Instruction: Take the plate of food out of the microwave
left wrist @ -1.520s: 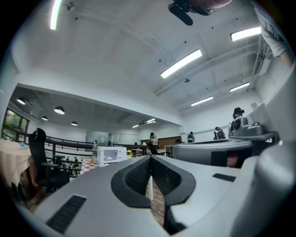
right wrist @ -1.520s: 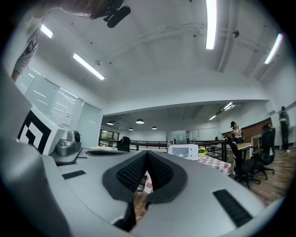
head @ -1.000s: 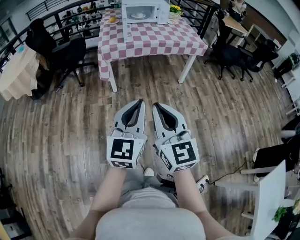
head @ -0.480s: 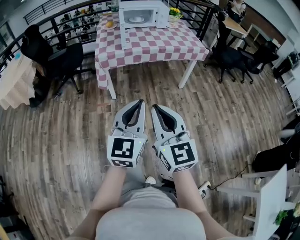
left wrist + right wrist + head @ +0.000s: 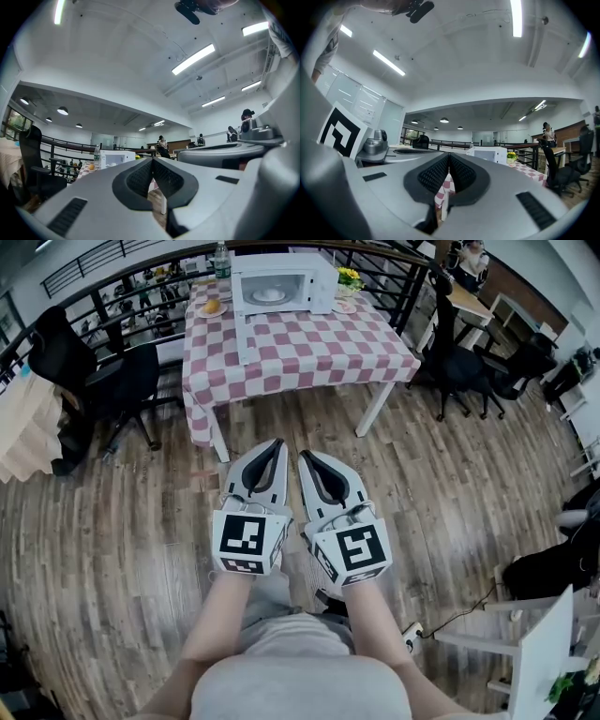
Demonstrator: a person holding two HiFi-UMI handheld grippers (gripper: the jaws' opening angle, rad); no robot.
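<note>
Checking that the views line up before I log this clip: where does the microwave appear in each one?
Head view: the microwave is at top centre.
Left gripper view: the microwave is small, left of centre, a little below mid-height.
Right gripper view: the microwave is small, right of centre, a little below mid-height.
Shared landmark: yellow flowers, just right of it in all three.

The head view is looking steeply down on the floor [image 5: 112, 521]; both gripper views are looking level along their jaws, all three sharing the distant microwave [image 5: 281, 282] and table [image 5: 309, 343].
</note>
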